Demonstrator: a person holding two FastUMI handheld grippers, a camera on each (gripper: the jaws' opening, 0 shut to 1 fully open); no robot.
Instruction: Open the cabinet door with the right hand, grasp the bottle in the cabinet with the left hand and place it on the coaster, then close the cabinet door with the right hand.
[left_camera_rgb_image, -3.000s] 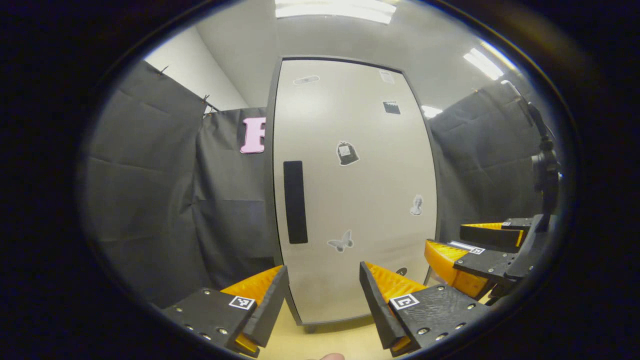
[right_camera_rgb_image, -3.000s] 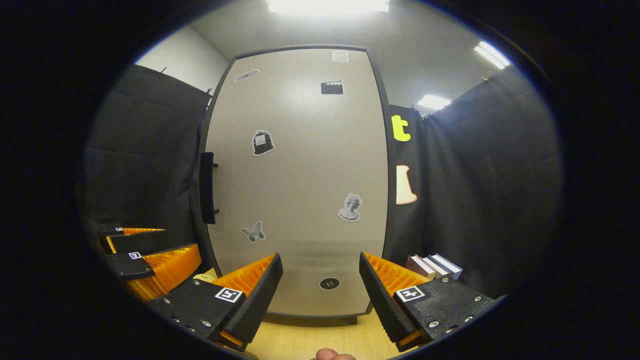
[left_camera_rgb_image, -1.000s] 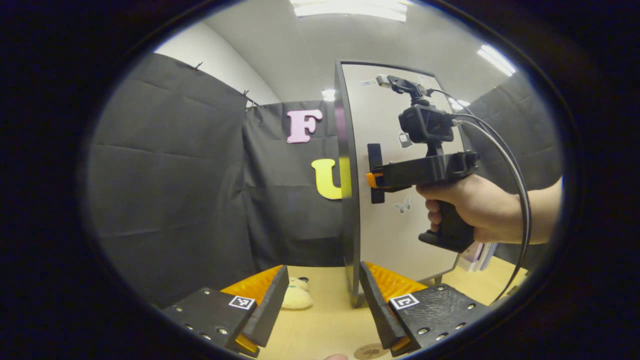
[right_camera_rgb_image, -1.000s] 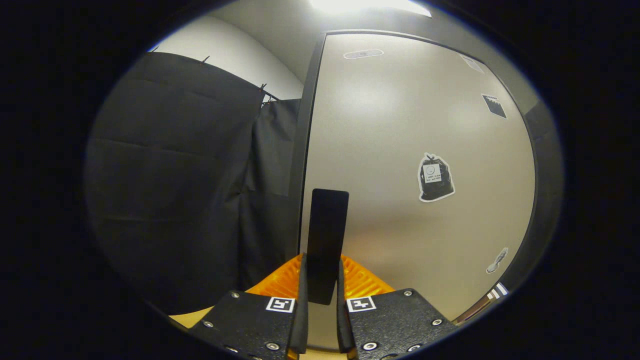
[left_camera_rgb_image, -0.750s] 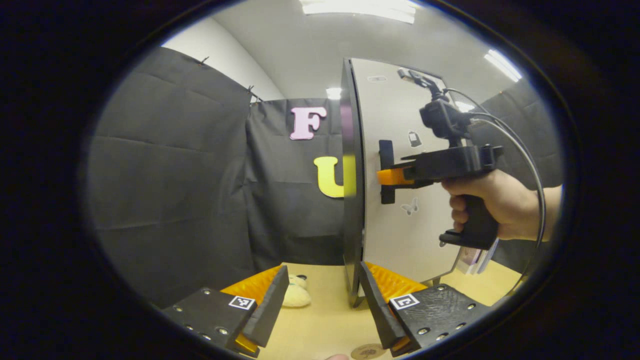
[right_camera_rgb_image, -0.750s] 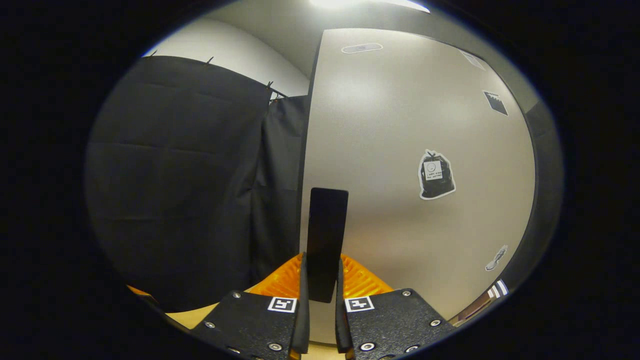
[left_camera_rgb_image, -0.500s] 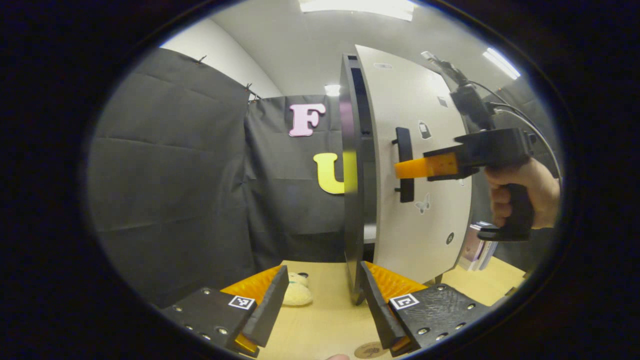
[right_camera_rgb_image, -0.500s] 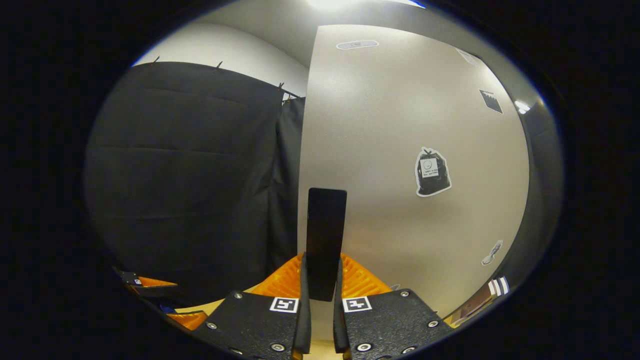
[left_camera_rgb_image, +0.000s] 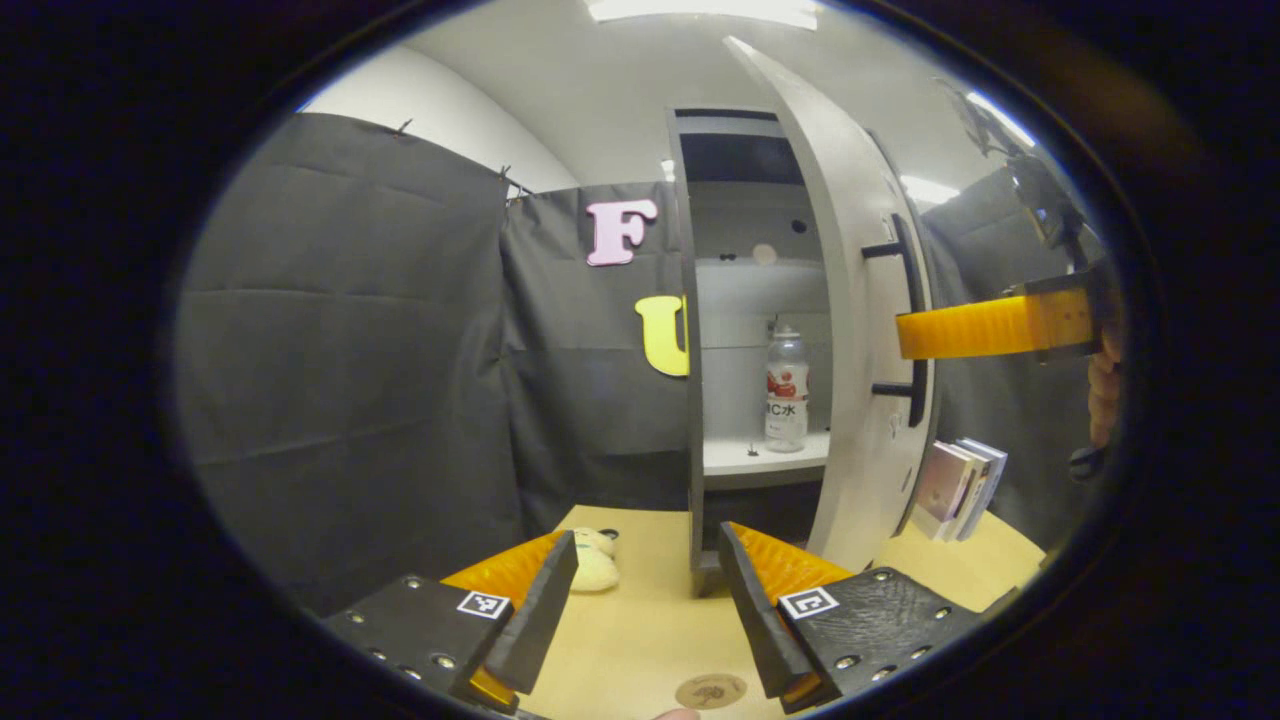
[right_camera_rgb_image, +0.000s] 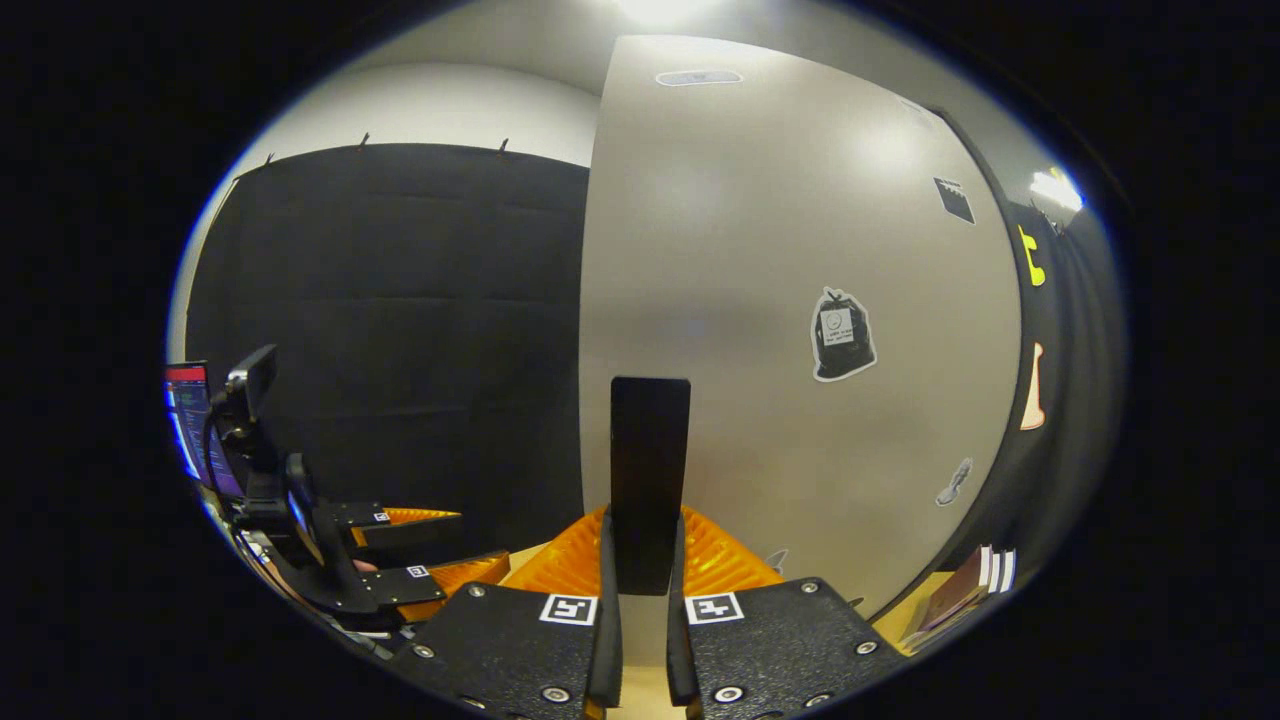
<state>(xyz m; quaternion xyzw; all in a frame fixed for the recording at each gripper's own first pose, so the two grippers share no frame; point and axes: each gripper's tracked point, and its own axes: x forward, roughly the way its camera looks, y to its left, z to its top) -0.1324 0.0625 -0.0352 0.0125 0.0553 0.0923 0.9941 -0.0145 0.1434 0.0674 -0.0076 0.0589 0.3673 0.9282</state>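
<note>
**Door swung open, bottle not yet fetched**

My left claw (left_camera_rgb_image: 645, 600) hangs released above the tabletop (left_camera_rgb_image: 640, 640), the coaster (left_camera_rgb_image: 710, 690) just below it. Past it, the bottle (left_camera_rgb_image: 787, 390) stands upright on the cabinet (left_camera_rgb_image: 690, 400) shelf, untouched. To the right, my right claw (right_camera_rgb_image: 640, 620) is clenched on the handle (right_camera_rgb_image: 650, 480) of the door (right_camera_rgb_image: 760, 300). Half a second ago the door was barely ajar; now it's wide. Grasping, placing and closing remain.

Your right tool (right_camera_rgb_image: 640, 610) is held level with its two fingers (right_camera_rgb_image: 598, 610) pinched nearly together, both pressing on what sits between them, your hand (left_camera_rgb_image: 1103, 385) gripping its grip at the far right, while your left tool (left_camera_rgb_image: 645, 590) hangs low, its fingers spread wide, holding nothing.
</note>
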